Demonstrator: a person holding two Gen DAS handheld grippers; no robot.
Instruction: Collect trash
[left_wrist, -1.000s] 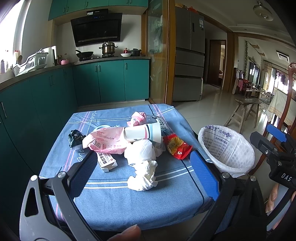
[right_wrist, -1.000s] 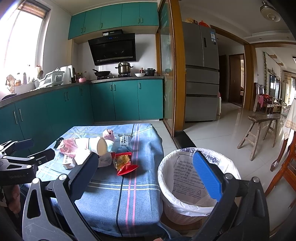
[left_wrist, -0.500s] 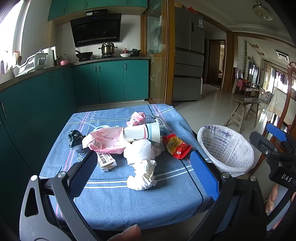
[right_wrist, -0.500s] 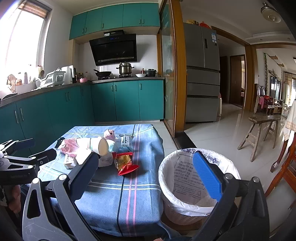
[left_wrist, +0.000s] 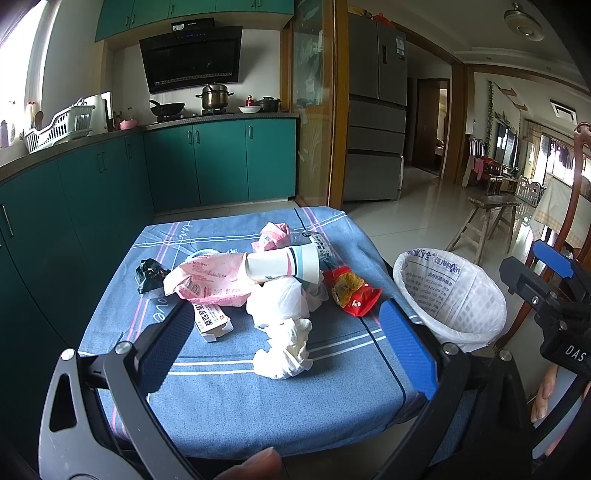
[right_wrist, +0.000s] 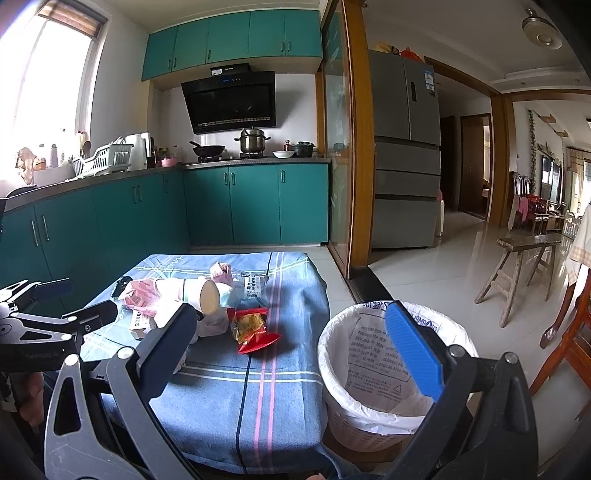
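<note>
Trash: a loose heap lay on the blue cloth-covered table (left_wrist: 229, 398), toward its far half — none of it lifted yet.
Crumpled tissue (left_wrist: 286, 350): nearest piece, white, lying between the left gripper's two spread fingers as that camera saw it, but apart from them.
White plastic bag (left_wrist: 279, 301): just behind the tissue, touching the heap.
Paper cup (left_wrist: 284, 262): lay on its side, mouth to the right, resting on the pink wrapper (left_wrist: 207, 278).
Small carton (left_wrist: 214, 321): at the near left of the heap, partly under the pink wrapper.
Red snack packet (left_wrist: 352, 291): at the right edge of the heap, closest to the bin.
Black scrap (left_wrist: 149, 271): off to the left, a little apart from the rest.
Bin (right_wrist: 373, 373): a white basket with a printed liner stood on the floor just right of the table; what showed of its inside looked empty.
Left gripper (left_wrist: 284, 347): released, fingers wide, holding nothing, short of the table's near edge.
Right gripper (right_wrist: 291, 350): also released and empty — hovering between the table's right side and the bin.
Progress: collection appeared to be at its very start; every piece was left to carry to the bin.
</note>
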